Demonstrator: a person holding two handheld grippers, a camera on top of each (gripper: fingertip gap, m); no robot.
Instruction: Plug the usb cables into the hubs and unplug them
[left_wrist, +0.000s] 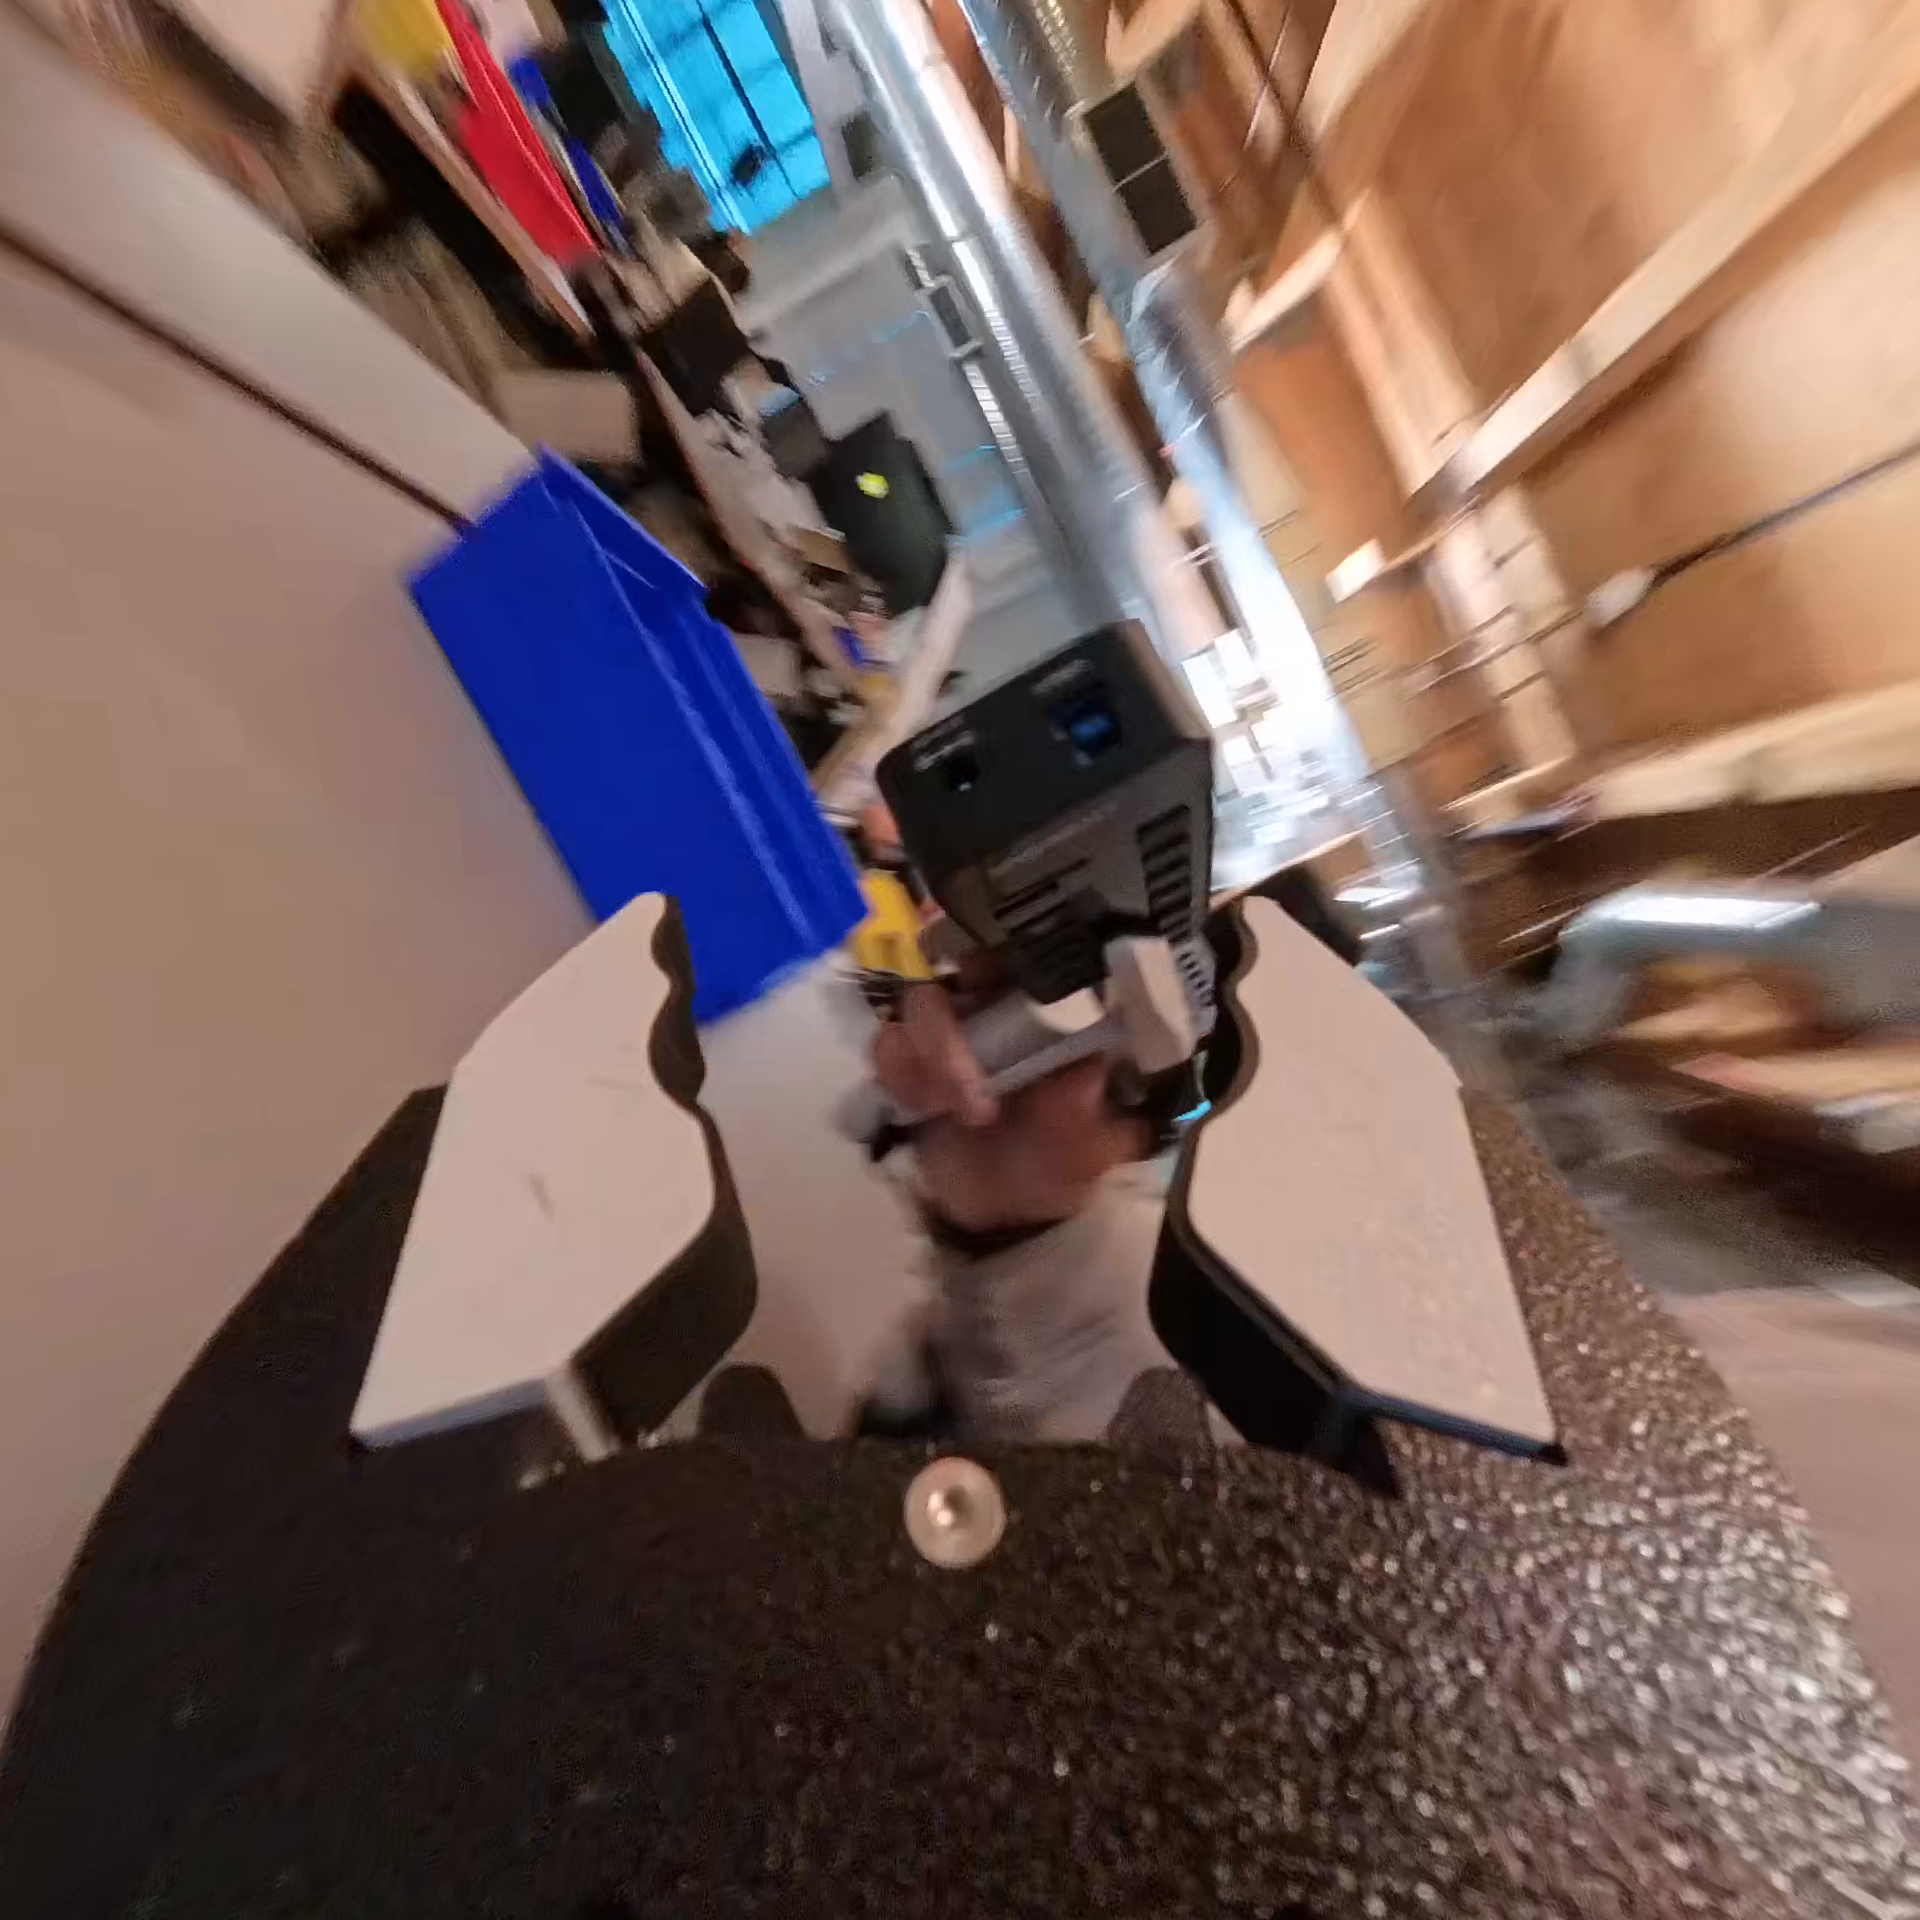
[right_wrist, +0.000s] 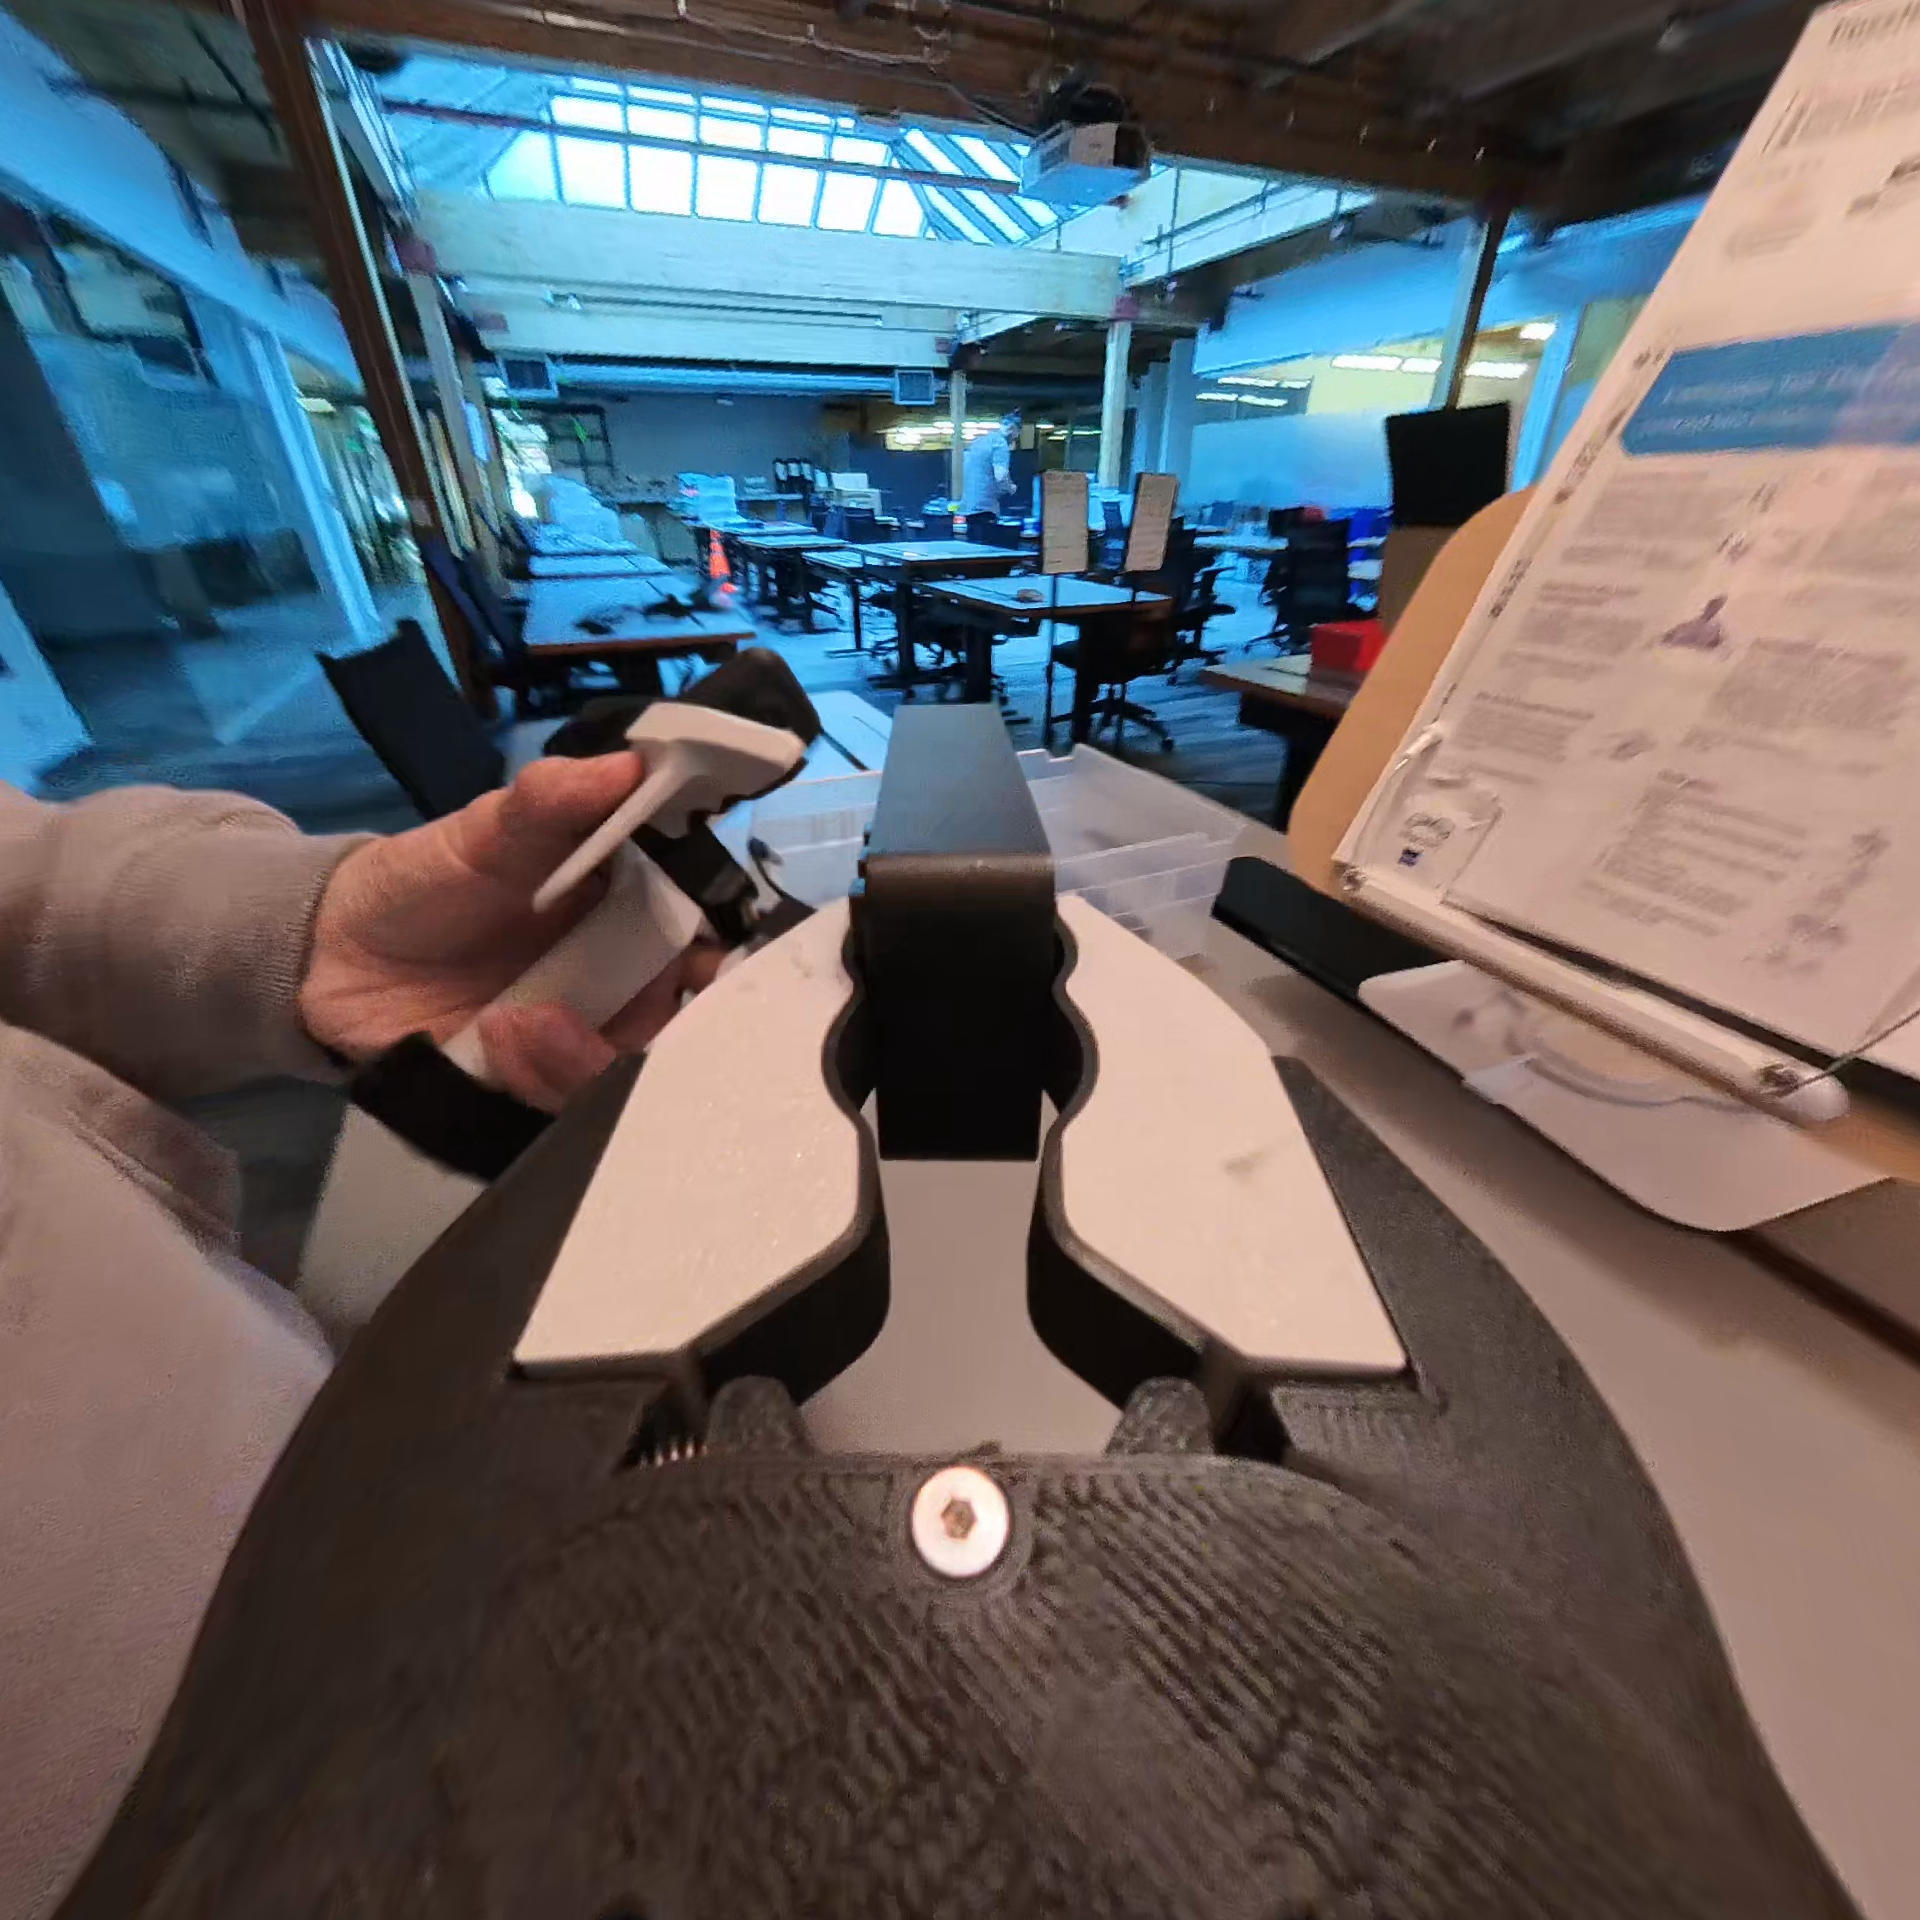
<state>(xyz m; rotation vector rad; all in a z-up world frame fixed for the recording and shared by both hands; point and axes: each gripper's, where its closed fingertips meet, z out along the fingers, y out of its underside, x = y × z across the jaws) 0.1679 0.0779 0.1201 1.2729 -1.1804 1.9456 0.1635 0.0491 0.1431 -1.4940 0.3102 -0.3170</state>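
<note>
Between right gripper (right_wrist: 958, 997) fingers: black hub (right_wrist: 956, 883), pinched tight, held up in air above grey table (right_wrist: 1558, 1558). Long side of hub points straight forward, away from camera. Left gripper (left_wrist: 940, 997) spread wide, holds nothing, tilted hard, picture blurry. From left view, hub (left_wrist: 1049, 800) sits just ahead, port end with blue socket facing left gripper. No cable seen in either view. Left gripper nearer to port end, so likely one to bring plug. Blue bin (left_wrist: 634, 769) off to side.
</note>
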